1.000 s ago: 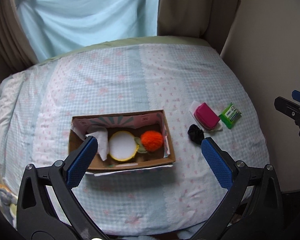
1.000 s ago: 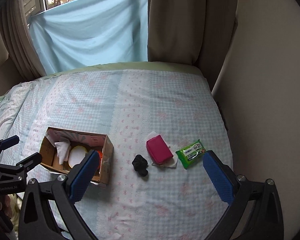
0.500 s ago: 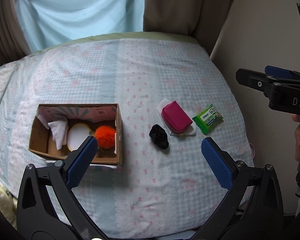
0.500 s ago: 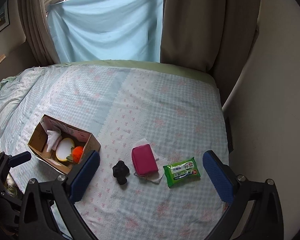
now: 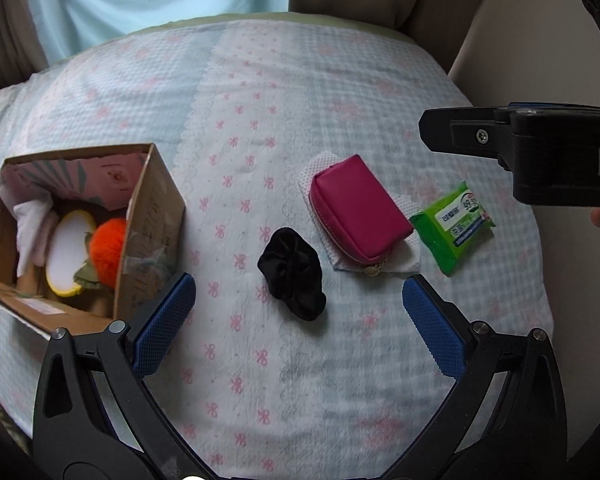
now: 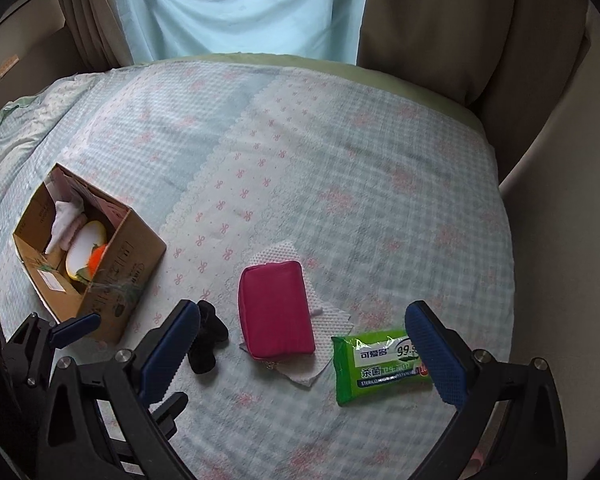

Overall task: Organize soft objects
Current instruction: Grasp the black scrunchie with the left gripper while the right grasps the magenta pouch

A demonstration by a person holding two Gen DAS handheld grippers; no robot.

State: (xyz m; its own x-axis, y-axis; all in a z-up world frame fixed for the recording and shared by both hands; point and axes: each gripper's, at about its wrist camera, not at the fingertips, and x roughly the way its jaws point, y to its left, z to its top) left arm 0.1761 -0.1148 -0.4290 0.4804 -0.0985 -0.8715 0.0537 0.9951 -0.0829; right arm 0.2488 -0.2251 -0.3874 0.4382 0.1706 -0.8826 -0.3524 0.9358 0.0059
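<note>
- Left wrist view: left gripper (image 5: pixel 298 308) gapes wide, holding nothing, above the black scrunchie (image 5: pixel 292 278) lying between its fingers
- Right gripper (image 6: pixel 302 344) equally wide, empty, over the pink pouch (image 6: pixel 276 314) on a white tissue (image 6: pixel 324 322)
- Wipes pack (image 6: pixel 376 366) beside the pouch; cardboard box (image 5: pixel 148 220) well left

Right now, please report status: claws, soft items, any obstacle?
Left claw open, empty, above black scrunchie. Right claw open, empty, over pink pouch and wipes pack. Box partly filled. Nothing blocking.
</note>
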